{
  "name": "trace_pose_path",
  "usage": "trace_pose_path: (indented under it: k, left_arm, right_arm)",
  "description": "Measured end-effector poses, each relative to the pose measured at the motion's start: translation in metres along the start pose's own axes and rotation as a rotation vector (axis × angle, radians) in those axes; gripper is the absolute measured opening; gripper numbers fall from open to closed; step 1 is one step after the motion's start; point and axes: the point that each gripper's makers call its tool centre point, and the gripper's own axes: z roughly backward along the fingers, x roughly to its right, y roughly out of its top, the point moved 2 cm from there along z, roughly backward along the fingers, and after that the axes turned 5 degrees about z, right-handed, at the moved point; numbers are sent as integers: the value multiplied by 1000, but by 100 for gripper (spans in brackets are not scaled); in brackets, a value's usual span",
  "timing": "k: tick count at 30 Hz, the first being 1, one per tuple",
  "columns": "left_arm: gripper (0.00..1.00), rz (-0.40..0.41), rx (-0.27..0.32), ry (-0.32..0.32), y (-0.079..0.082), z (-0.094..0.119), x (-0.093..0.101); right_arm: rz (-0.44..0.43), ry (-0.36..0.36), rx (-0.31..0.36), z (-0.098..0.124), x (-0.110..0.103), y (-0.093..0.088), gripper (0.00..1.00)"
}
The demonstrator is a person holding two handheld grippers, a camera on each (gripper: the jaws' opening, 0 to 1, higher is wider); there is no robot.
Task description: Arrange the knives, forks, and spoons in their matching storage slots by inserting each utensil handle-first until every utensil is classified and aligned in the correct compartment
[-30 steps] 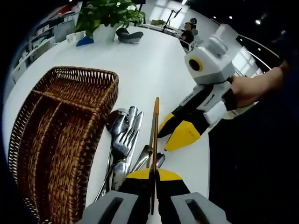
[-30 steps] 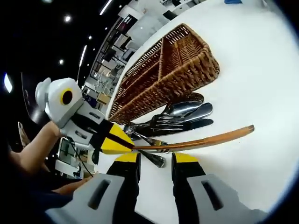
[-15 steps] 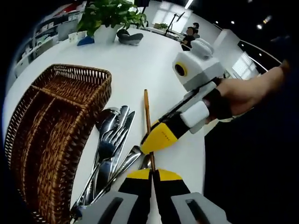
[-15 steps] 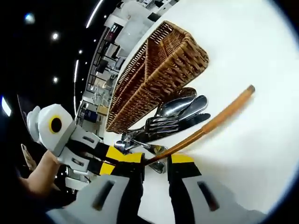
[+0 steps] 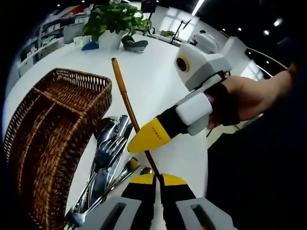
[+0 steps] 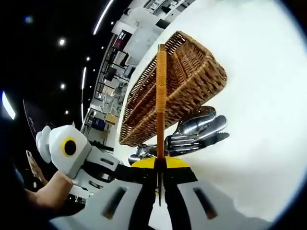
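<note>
- Woven brown wicker forms the divided basket [image 5: 48, 120] on the left of the left gripper view; its long slots lie bare, so sorting looks barely begun.
- Just beside the basket's near wall, on the white table [image 5: 158, 72], lies a heap of steel utensils [image 5: 108, 153]: spoons and forks with their heads overlapping, waiting to be picked.
- Rising from the left gripper [image 5: 159, 181] is a wooden-handled utensil [image 5: 125, 103], its butt end pointing away toward the potted plant [image 5: 112, 19]. The jaws are closed tight on its near end; what kind of head it has is hidden between them.
- The right gripper [image 5: 144, 139] comes in from the right of the left gripper view, its yellow tips at the shaft partway up.
- In the right gripper view the handle [image 6: 160, 91] stands up between that gripper's [image 6: 159, 167] jaws, which are pinched narrow onto it. Both tools therefore clamp one utensil, probably a handover or a re-aiming so the handle leads into a slot.
</note>
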Motion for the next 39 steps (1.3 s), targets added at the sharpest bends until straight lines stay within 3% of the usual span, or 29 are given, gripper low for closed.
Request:
trace_pose_path:
  k: [9,16,18,22,26,32,39]
  left_arm:
    - [3,47,212,39,30,30,5]
    - [4,51,301,85,39,51,9]
    - [4,41,303,103,40,53,9]
    - [6,19,273,144,34,53,8]
    - [7,50,262,184,23,62,4]
    - [13,123,318,274,9,87,-13]
    - [21,232,458,359,-3,120,-29]
  right_arm:
    - [115,31,64,4,-34,37,3]
    - [197,58,94,0,-57,59,3]
    - [224,57,100,-2,-62,63,3]
    - [283,54,99,-5,-69,70,3]
    - [326,35,93,-4,-71,77,3]
    - [368,-11,85,-1,-64,94,3]
    - [403,-94,60,3,-48,115,3]
